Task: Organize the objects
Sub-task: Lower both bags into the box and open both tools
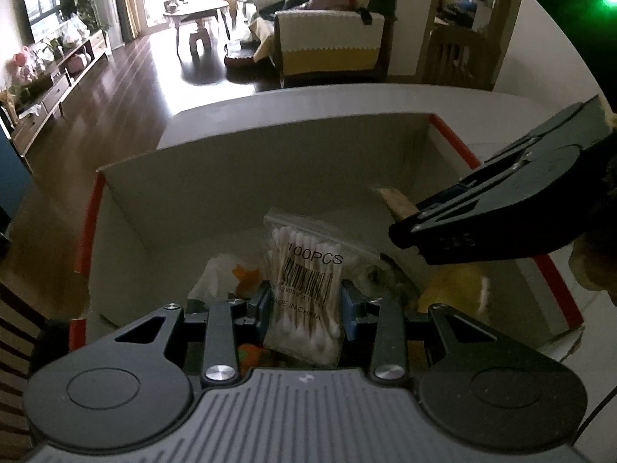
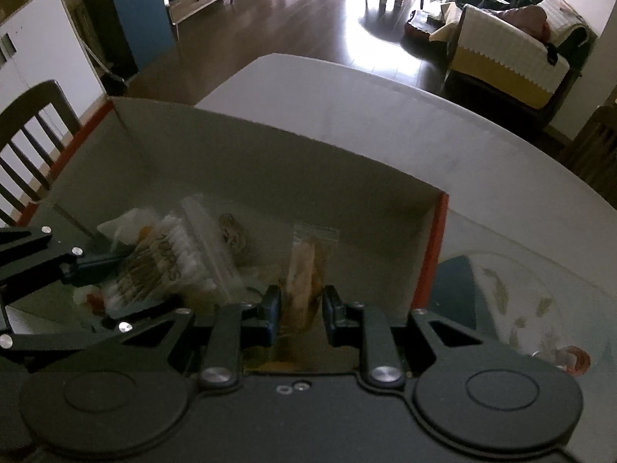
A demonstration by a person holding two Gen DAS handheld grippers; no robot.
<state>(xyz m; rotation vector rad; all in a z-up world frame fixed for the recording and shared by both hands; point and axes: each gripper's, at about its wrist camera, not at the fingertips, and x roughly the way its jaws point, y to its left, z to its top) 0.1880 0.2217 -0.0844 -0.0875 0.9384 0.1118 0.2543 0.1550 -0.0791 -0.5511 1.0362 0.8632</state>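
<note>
Left wrist view: left gripper (image 1: 304, 301) clamped on a clear bag of cotton swabs (image 1: 304, 281) marked "100PCS", held upright over a red-edged cardboard box (image 1: 246, 189) on a white table (image 1: 308, 102). Right wrist view: right gripper (image 2: 299, 308) pinches a small clear bag w/ brownish sticks (image 2: 304, 274), inside same box, near its right wall. Other small items lie on box bottom, too dim to ID
</note>
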